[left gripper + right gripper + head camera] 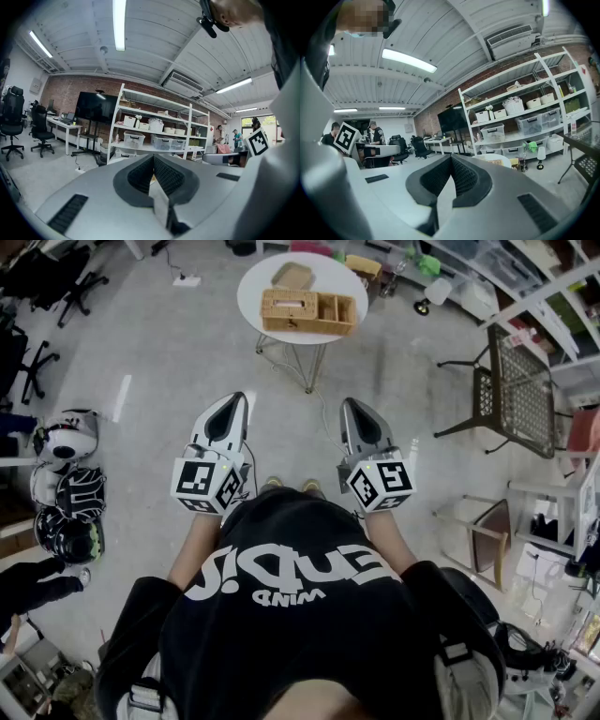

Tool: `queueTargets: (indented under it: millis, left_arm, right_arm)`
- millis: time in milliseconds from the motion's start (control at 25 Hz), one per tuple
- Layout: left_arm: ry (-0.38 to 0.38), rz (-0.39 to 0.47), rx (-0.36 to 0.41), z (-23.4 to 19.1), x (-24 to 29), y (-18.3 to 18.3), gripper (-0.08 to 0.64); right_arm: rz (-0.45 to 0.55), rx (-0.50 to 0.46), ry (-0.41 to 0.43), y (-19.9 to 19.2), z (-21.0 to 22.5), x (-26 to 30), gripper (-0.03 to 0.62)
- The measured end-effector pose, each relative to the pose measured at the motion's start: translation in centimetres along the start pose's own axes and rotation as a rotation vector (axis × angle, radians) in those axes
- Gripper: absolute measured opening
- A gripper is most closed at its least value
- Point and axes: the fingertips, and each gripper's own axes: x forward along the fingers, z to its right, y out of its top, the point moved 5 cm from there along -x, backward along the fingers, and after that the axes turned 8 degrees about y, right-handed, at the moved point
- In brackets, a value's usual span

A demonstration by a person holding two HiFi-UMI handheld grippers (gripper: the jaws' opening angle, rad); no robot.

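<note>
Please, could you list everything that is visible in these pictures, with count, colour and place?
table: one, white, round, ahead of the grippers.
basket: one, tan wicker, on the table.
tray: one, tan, on the table behind the basket.
chair: one, black mesh, right of the table.
helmets: several, black and white, floor at left.
shelves: one unit, white, holding boxes.
left gripper: one, grey, shut, empty.
right gripper: one, grey, shut, empty.
shirt: one, black, on the person.

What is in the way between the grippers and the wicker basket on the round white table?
Nothing visible is. Only bare floor lies between the left gripper, the right gripper and the round white table, where the wicker basket sits. Both grippers' jaws are together, with nothing in them.
</note>
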Motion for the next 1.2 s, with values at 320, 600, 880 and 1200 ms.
queueTargets:
  millis: [320, 600, 880, 1200]
  left_arm:
    - [-0.035, 0.009, -0.005, -2.1, 0.2, -0.2, -0.002]
    - [-0.039, 0.026, -0.013, -3.6, 2.6, -0.1, -0.002]
    - [-0.026, 0.005, -0.011, -5.8, 7.6, -0.7, -0.002]
    - [-0.034, -0.006, -0.005, -6.9, 15.8, 0.7, -0.002]
  right_arm:
    - [0.034, 0.019, 0.022, -0.7, -1.3, 1.2, -0.006]
    - [0.041, 0.022, -0.022, -1.3, 0.3, 2.5, -0.006]
    - [0.044, 0.031, -0.032, -1.4, 3.5, 6.5, -0.006]
    - [0.037, 0.037, -0.012, 0.8, 9.5, 12.8, -0.006]
